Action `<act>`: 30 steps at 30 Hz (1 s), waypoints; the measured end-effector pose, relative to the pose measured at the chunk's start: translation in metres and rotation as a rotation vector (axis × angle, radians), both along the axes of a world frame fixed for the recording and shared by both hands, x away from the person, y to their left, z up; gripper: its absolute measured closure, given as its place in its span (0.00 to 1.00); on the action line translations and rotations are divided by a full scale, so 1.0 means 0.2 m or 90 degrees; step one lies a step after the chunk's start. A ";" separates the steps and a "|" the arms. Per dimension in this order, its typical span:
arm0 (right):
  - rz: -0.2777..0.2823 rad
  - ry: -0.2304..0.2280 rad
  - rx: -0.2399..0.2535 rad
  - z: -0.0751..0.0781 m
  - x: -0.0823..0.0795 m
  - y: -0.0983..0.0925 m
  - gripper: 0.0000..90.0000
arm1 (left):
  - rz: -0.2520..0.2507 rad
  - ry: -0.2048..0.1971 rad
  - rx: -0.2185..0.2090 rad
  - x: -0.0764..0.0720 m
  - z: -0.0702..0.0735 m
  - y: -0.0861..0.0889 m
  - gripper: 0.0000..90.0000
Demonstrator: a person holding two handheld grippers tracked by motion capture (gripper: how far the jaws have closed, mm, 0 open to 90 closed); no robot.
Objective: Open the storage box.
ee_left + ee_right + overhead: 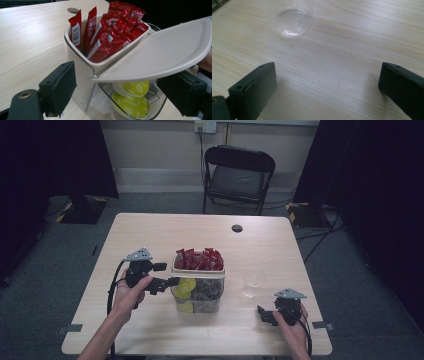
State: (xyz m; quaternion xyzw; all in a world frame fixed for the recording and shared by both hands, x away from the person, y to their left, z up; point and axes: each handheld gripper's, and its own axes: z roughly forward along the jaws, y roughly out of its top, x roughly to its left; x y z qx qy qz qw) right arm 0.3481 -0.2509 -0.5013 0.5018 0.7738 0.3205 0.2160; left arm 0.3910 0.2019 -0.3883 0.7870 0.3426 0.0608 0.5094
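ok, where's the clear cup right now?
In the high view the clear cup stands on the table's right half, just right of the capsule organiser and ahead of the right tongs, untouched.

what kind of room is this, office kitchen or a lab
Most likely a lab or recording room, not a kitchen: black curtains hang at both sides, a lone folding chair faces a bare wooden table, and cables run across grey carpet.
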 end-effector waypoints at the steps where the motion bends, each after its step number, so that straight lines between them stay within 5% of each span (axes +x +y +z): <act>1: 0.000 0.000 0.000 0.00 0.00 0.00 0.01 | 0.002 0.003 -0.005 0.00 0.00 0.00 0.17; 10: 0.000 0.000 0.000 0.00 0.00 0.00 0.01 | -0.008 -0.006 0.011 0.03 0.02 -0.03 0.17; 16: 0.000 0.000 0.000 0.00 0.00 0.00 0.01 | -0.009 -0.003 -0.012 0.06 0.03 -0.03 0.17; 24: 0.001 -0.001 0.000 0.00 0.00 0.00 0.01 | -0.006 -0.002 -0.009 0.10 0.03 -0.03 0.17; 30: 0.000 0.000 0.000 0.00 0.00 0.00 0.01 | 0.016 -0.001 -0.004 0.11 0.03 -0.02 0.17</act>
